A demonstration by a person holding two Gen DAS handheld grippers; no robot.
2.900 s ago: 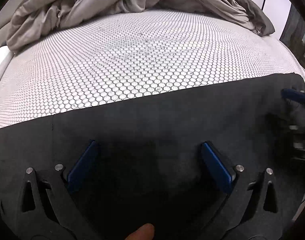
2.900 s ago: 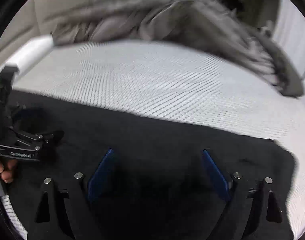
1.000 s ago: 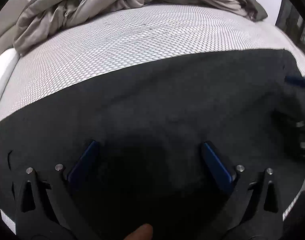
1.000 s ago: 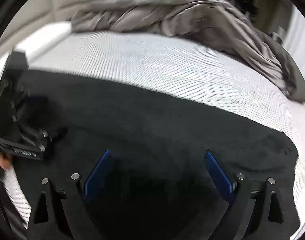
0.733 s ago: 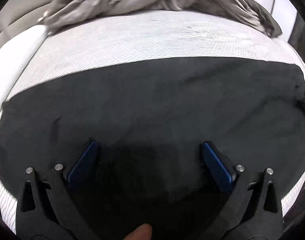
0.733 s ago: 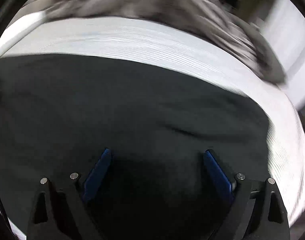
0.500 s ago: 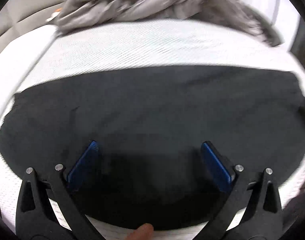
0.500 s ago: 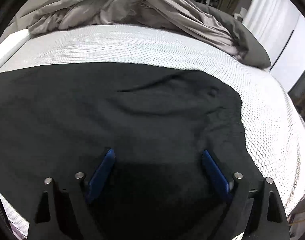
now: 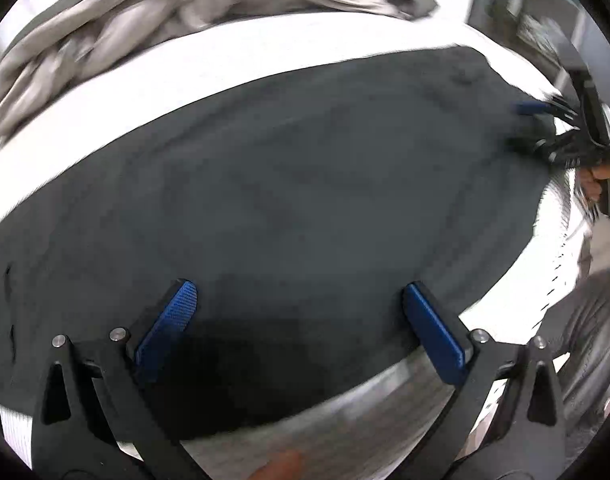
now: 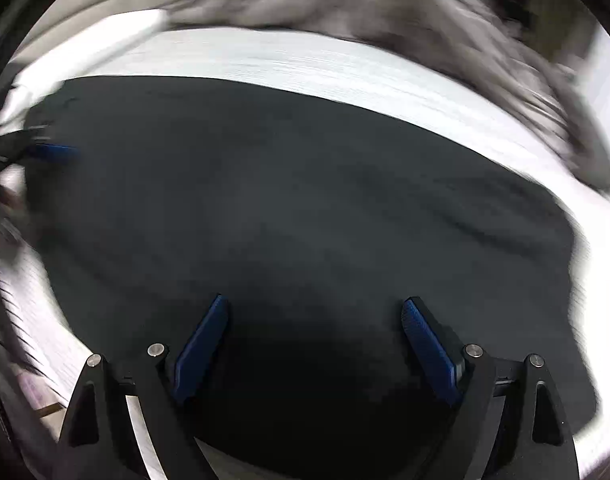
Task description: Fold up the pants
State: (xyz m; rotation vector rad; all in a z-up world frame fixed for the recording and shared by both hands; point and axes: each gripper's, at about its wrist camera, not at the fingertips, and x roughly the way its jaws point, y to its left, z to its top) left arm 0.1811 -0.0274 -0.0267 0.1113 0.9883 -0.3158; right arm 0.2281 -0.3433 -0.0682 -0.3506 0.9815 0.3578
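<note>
The bed [image 9: 241, 64] carries the pants [image 9: 305, 184], which lie spread as one wide dark slab across its white mesh top, with the grey duvet [image 9: 153, 20] bunched at the far side. Over the last few seconds we have pulled both tools back and up: earlier only the cloth's far edge showed against the mesh, and now nearly the whole outline is in view, near edge and rounded ends included. The cloth looks flat with only faint ripples, so we judge the smoothing or a first fold is laid and the next fold can be set up.

Our left gripper [image 9: 301, 312] hangs over the near edge of the pants with its jaws spread and nothing between them. Our right gripper [image 10: 313, 328] does the same toward the other end, jaws spread and empty; from the left view it shows by the far right corner. Both views are smeared by motion, so fine creases are not readable.
</note>
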